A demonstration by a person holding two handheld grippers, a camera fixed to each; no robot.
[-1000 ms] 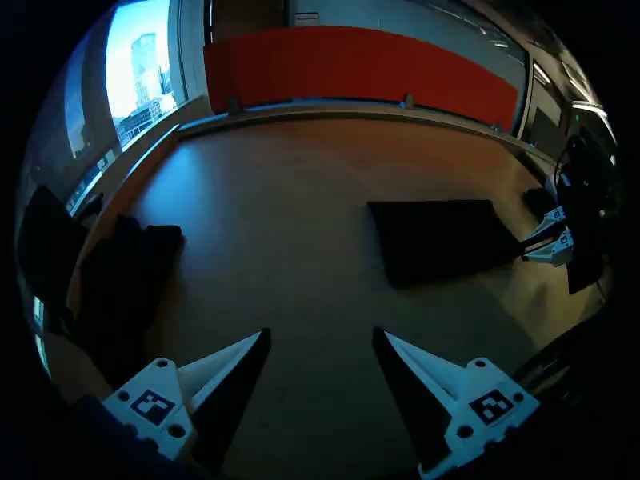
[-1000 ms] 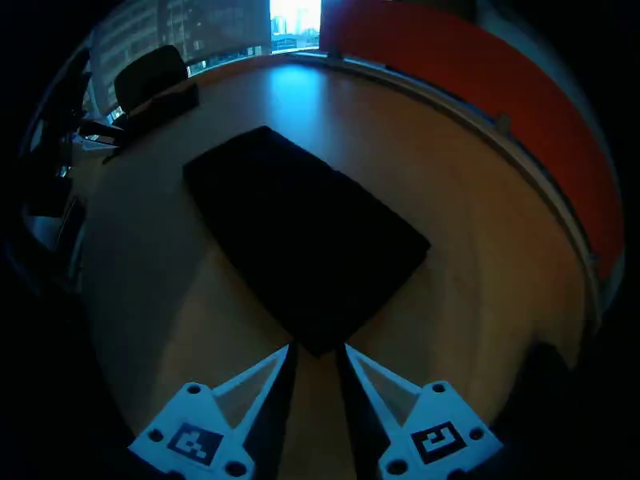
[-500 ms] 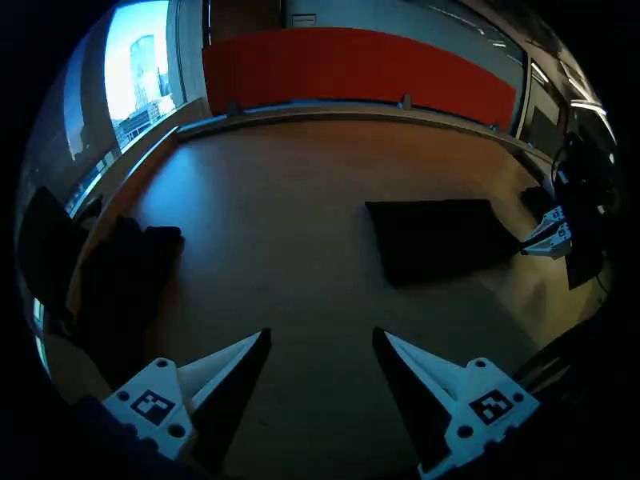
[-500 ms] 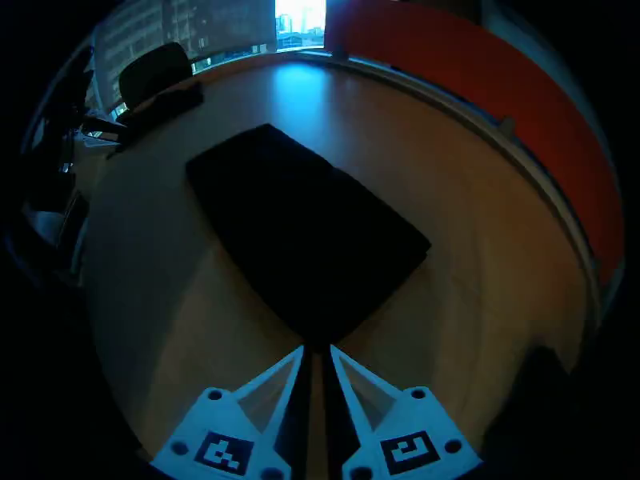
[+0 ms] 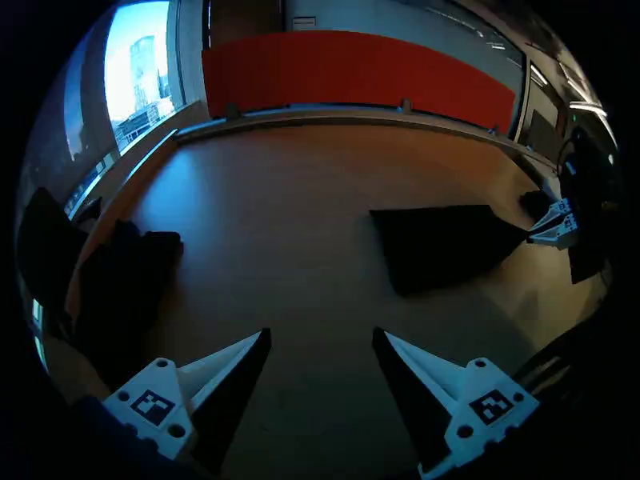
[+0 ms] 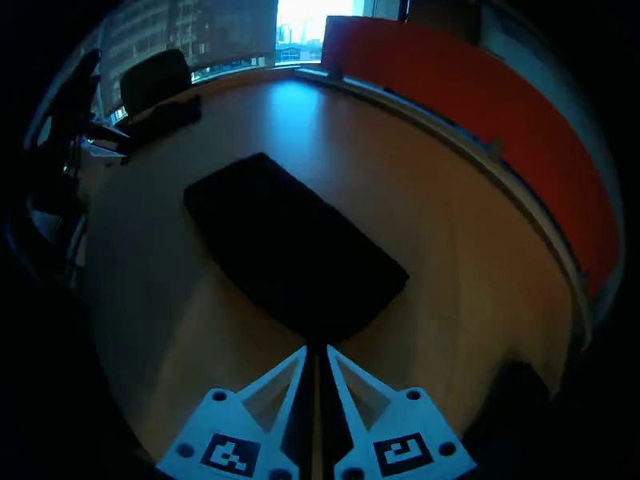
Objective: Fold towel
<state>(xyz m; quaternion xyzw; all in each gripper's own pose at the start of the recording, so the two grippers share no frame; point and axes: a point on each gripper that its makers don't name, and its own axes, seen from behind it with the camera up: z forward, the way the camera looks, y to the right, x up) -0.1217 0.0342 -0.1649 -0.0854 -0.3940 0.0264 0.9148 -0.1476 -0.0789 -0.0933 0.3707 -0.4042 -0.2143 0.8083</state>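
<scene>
A dark towel (image 6: 292, 240) lies flat on the wooden table (image 6: 448, 264), folded into a rectangle. My right gripper (image 6: 318, 356) is shut on the towel's near corner, and that corner is raised off the table into a peak. In the left gripper view the same towel (image 5: 436, 240) lies to the right, its right corner drawn up to the right gripper (image 5: 538, 234). My left gripper (image 5: 320, 340) is open above bare table, well short of the towel, with nothing between its fingers.
A dark bundle (image 5: 132, 264) lies on the table's left side near a chair (image 5: 44, 240). A red partition (image 5: 352, 68) runs along the far edge, with windows (image 5: 140, 64) at the left. A dark chair (image 6: 156, 80) stands beyond the table.
The right gripper closed on the towel's near corner and lifted it, so the towel's corner now rises to a point. The left gripper stayed still.
</scene>
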